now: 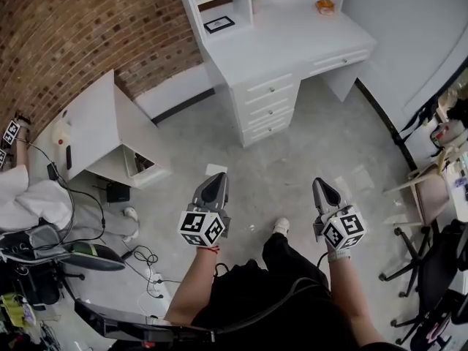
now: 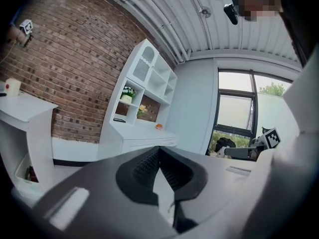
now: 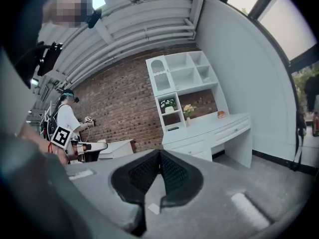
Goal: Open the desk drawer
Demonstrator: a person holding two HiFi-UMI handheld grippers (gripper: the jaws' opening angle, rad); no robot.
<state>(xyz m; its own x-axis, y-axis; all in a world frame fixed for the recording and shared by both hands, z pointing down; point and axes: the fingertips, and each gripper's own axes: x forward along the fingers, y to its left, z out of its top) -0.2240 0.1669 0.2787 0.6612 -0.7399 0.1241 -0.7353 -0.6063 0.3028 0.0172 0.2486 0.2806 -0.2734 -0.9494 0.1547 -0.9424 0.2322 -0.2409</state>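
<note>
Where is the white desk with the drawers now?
In the head view the desk stands at the top centre, just right of the brick wall, with its stack of drawers at the end nearer that wall.

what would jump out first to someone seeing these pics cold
The eye lands first on the left gripper and the right gripper, held out low in front of the person, both with jaws together and nothing between them. Beyond them, across the grey floor, stands the white desk with its drawers shut, beside a red brick wall.
</note>
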